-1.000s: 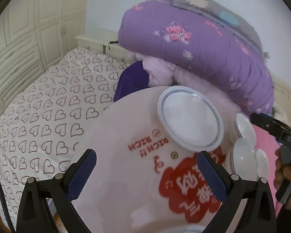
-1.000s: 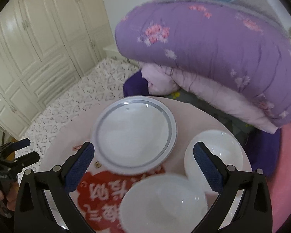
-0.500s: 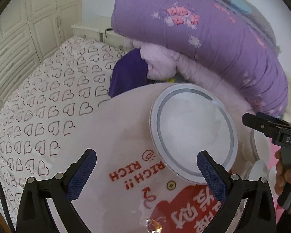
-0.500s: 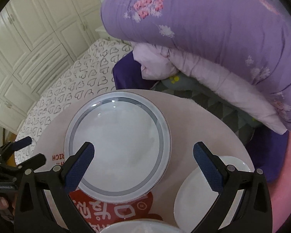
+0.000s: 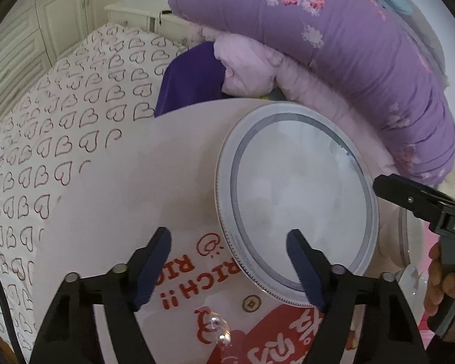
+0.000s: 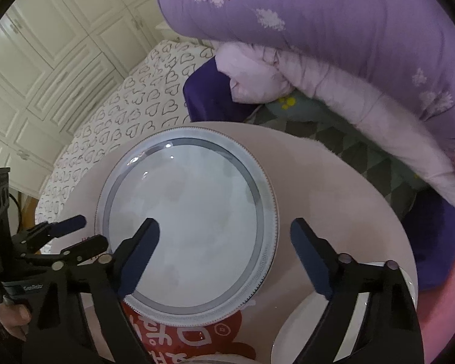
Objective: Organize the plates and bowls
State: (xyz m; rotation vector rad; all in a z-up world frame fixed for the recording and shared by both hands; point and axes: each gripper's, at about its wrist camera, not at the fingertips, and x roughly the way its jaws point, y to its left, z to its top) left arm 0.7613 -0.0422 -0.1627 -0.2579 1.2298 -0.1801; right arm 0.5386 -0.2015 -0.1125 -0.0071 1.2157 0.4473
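Note:
A white plate with a grey ring lies flat on the round pink table; it also shows in the right wrist view. My left gripper is open, its jaws straddling the plate's near left rim. My right gripper is open, its jaws straddling the plate's near right rim. A white bowl sits at the table's near right; its edge shows in the left wrist view. The right gripper shows at the plate's right in the left wrist view, and the left gripper shows at its left in the right wrist view.
A bed with a heart-print sheet lies behind the table. Purple and pink folded quilts are piled just past the table's far edge. White wardrobe doors stand at the left. A red printed graphic covers the table's near part.
Both grippers have moved forward and closer to the plate, which now fills more of each view. Both sets of jaws have narrowed from wide open but stay open.

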